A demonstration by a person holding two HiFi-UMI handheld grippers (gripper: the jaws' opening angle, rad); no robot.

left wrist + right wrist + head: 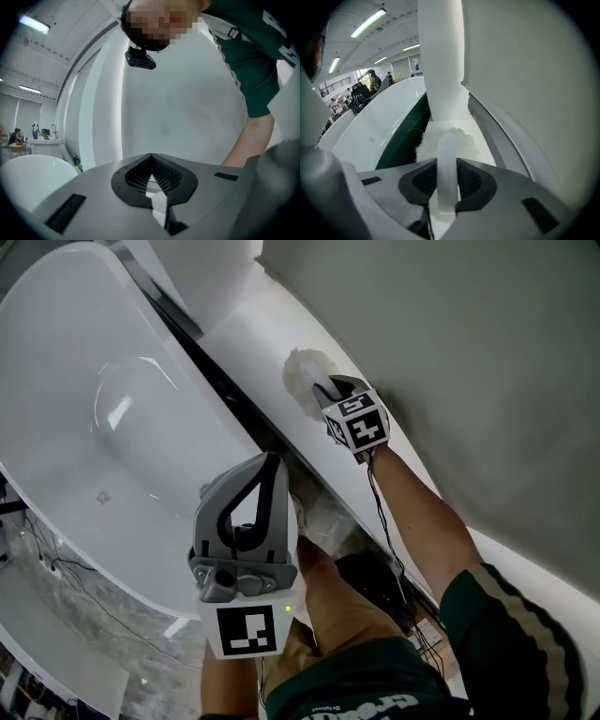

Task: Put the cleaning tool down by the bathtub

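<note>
Left gripper (273, 458) sits nearest the head camera, low in that view, its marker cube (248, 629) facing up. It is held over the near rim of the bathtub (112, 409). In the left gripper view (151, 155) its jaws meet at the tips, with nothing between them.

Right gripper (324, 388) is farther out, at the end of a bare forearm (422, 512) with a green sleeve (506, 624). It points down at the white ledge (253, 343) that runs alongside the bathtub. In the right gripper view (447, 161) its jaws are clamped on the pale, translucent handle of the tool (447, 140).

Tool (302, 373): the fluffy white head projects past the jaw tips and lies at the surface of the ledge (480, 140). It appears to rest there, though contact cannot be confirmed. The head sits close to the foot of a white column (440, 56) and just beside the dark gap (216, 371) that separates ledge from bathtub (379, 122).

A grey wall (469, 352) rises behind the ledge. The bathtub is white and glossy. Thin cables (380, 512) run along the right forearm.
</note>
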